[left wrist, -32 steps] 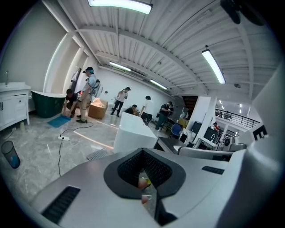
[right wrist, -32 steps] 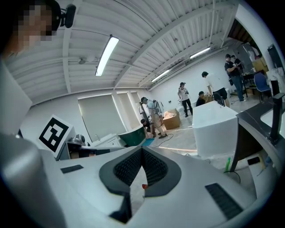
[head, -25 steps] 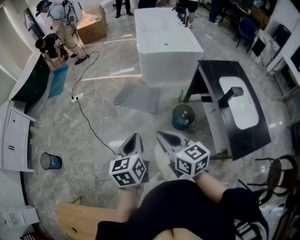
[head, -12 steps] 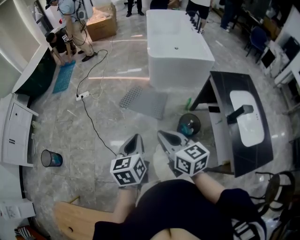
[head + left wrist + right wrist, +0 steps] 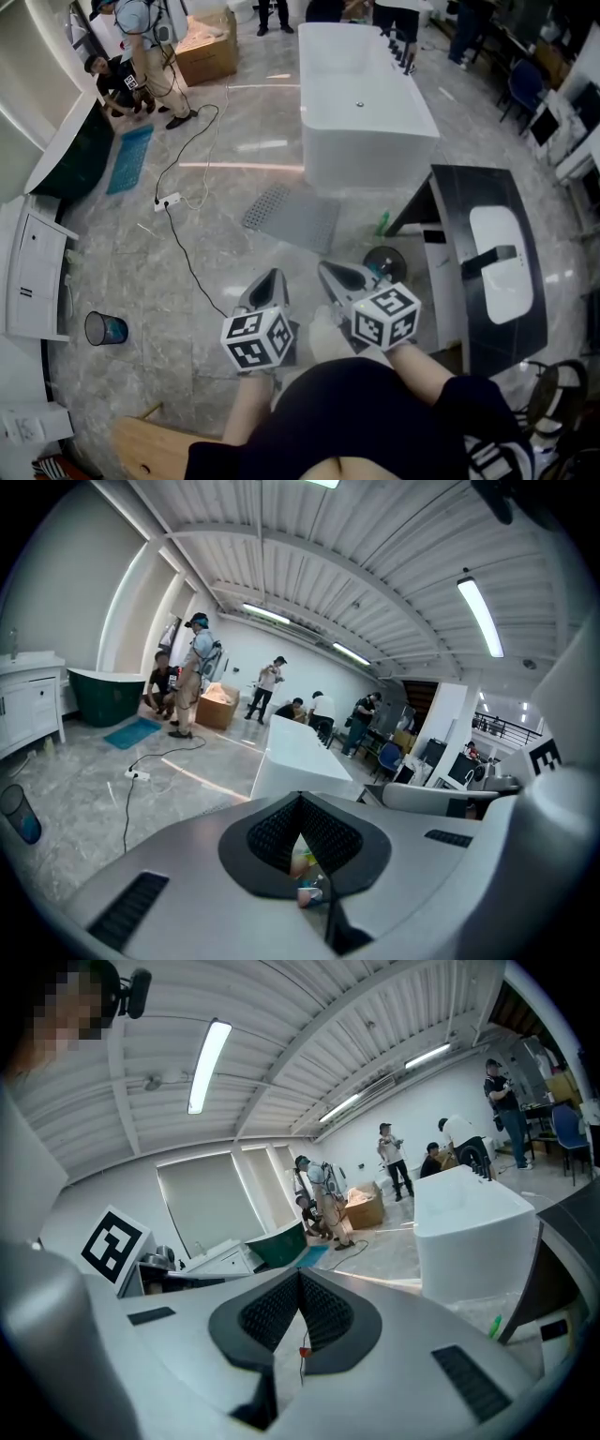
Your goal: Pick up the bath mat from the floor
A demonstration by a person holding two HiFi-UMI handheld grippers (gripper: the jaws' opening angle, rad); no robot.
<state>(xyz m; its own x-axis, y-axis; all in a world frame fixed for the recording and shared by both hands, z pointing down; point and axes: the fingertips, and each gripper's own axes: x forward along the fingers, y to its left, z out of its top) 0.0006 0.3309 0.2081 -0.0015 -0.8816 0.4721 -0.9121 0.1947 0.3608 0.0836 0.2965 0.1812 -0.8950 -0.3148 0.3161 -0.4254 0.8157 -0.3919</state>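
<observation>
Bath mat (image 5: pixel 298 217) first: where do you have it?
— I have it flat on the marble floor (image 5: pixel 141 272) in my head view. It is grey and lies just beside the near end of the white bathtub (image 5: pixel 366 94). Its left end looks perforated. A green bottle (image 5: pixel 382 223) stands off its right edge, and the black vanity (image 5: pixel 469 197) with a white basin is further right.

And your claws against it?
— Both are well short of it, side by side low in my head view, in front of my body. My left gripper (image 5: pixel 269 284) points roughly at the mat's near edge. My right gripper (image 5: pixel 339 278) points toward a round dark bin (image 5: pixel 386 263) that sits off the mat's near right corner.

How far open are they?
— Neither is open. In the left gripper view the ribbed pads meet at their tips, and only floor and the bin's coloured contents show through the slit below. In the right gripper view the jaws are pressed together the same way. I have hold of nothing in either.

Anything else lying near it?
— A black cable (image 5: pixel 187 258) runs across the floor from a white power strip (image 5: pixel 169 200) left of the mat. A teal mat (image 5: pixel 129 157) lies further left by a dark green tub (image 5: pixel 80 155), where two people (image 5: pixel 150 56) are busy. A small dark cup-shaped bin (image 5: pixel 105 328) stands well to my left.
</observation>
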